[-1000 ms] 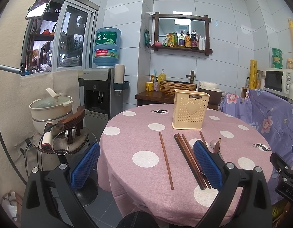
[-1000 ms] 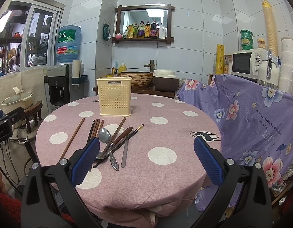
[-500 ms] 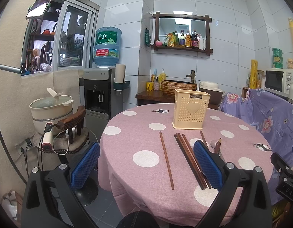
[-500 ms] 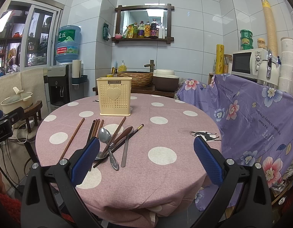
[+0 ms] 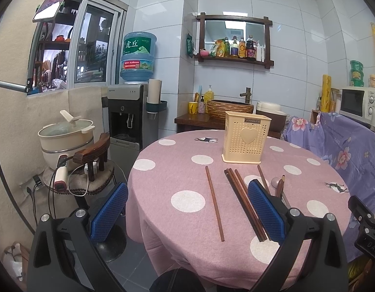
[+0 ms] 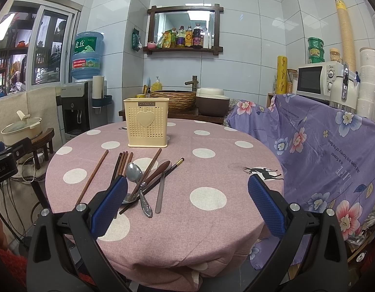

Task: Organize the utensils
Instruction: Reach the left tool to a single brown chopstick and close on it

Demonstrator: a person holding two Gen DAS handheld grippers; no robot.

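Because nothing has been picked up yet, both tools hang back at the near edge of the round table (image 6: 236,160), fingers spread wide and empty. The left gripper (image 5: 187,215) looks over a lone chopstick (image 5: 214,203) and a bundle of dark chopsticks (image 5: 243,202) to its right. The right gripper (image 6: 187,206) faces the crossed heap where a metal spoon (image 6: 136,177) lies over sticks and a wooden spoon (image 6: 158,170). Farther off stands the perforated holder (image 6: 147,125), upright and apparently empty, likely the utensils' destination.

Cream perforated utensil holder (image 6: 146,124) upright, chopsticks (image 6: 121,164) and spoons (image 6: 135,174) lying jumbled just before it
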